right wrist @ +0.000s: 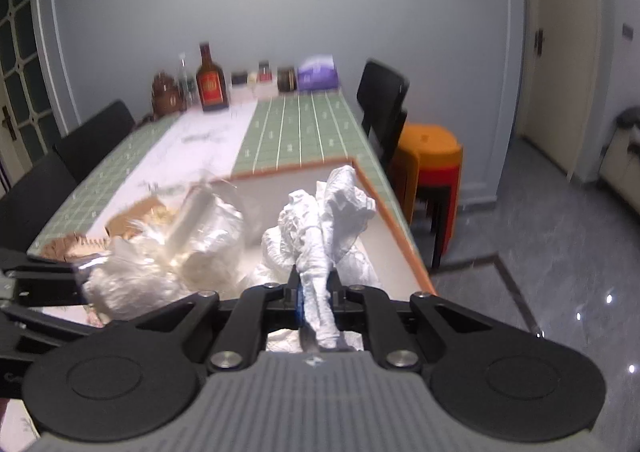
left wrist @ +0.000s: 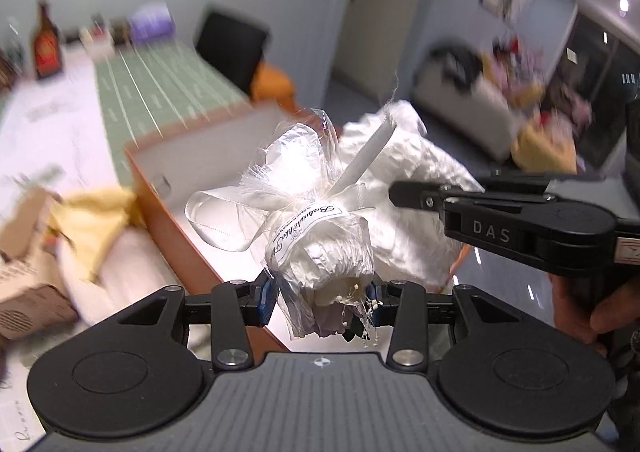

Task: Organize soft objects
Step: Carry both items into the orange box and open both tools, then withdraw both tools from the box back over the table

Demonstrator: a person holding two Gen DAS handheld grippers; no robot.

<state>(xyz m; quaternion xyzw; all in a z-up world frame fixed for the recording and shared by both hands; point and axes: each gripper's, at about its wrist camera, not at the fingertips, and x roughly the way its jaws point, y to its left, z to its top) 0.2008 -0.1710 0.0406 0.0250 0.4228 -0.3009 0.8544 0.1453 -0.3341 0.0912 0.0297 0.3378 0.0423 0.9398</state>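
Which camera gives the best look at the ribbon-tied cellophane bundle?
The left wrist view: the cellophane bundle sits centred and sharp in the left gripper, ribbon and label visible. The right wrist view shows it only as a blurred white mass at left.

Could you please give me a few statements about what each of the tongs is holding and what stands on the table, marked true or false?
1. The left tongs grip a cellophane-wrapped bundle. True.
2. The right tongs are open. False: they pinch white crumpled paper.
3. The box has an orange rim. True.
4. The brown bottle lies on its side. False: it stands upright.
5. The stool is blue. False: it is orange.
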